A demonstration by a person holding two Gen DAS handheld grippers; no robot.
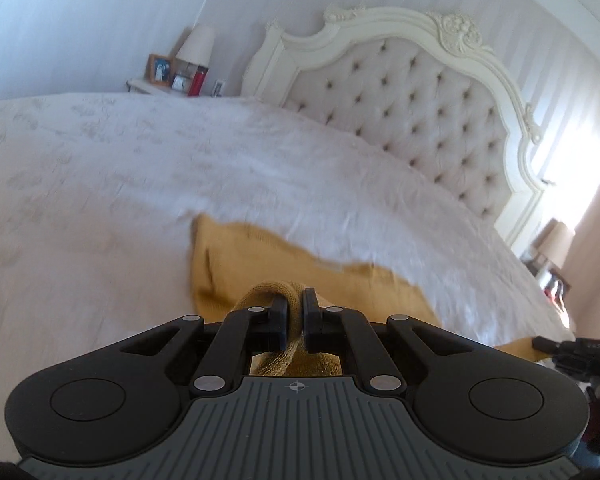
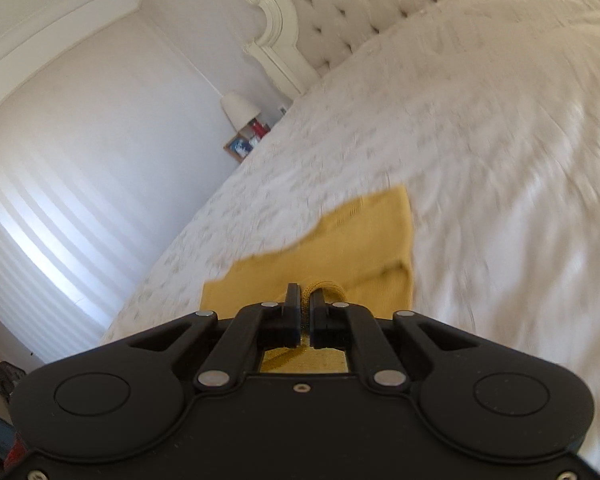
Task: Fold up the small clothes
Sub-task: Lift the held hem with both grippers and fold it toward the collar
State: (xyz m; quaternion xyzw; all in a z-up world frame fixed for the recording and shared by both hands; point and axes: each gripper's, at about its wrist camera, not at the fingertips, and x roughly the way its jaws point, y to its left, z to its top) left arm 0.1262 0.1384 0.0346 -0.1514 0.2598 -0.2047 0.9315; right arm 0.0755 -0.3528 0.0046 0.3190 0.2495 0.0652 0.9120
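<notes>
A mustard-yellow knitted garment [image 1: 236,256] lies on the white bedspread [image 1: 140,168], its near edge lifted. My left gripper [image 1: 296,300] is shut on a ribbed edge of the garment, which bunches between the black pads. In the right wrist view the same yellow garment [image 2: 360,236] spreads ahead, and my right gripper [image 2: 306,300] is shut on another ribbed edge of it. The right gripper's tip [image 1: 544,345] shows at the far right of the left wrist view, holding a yellow corner. Both views are blurred by motion.
A tufted headboard [image 1: 412,92] with a carved cream frame stands at the bed's far end. A nightstand [image 1: 152,86] carries a lamp, photo frames and a red bottle. A second lamp [image 1: 556,244] stands by the bright window at the right.
</notes>
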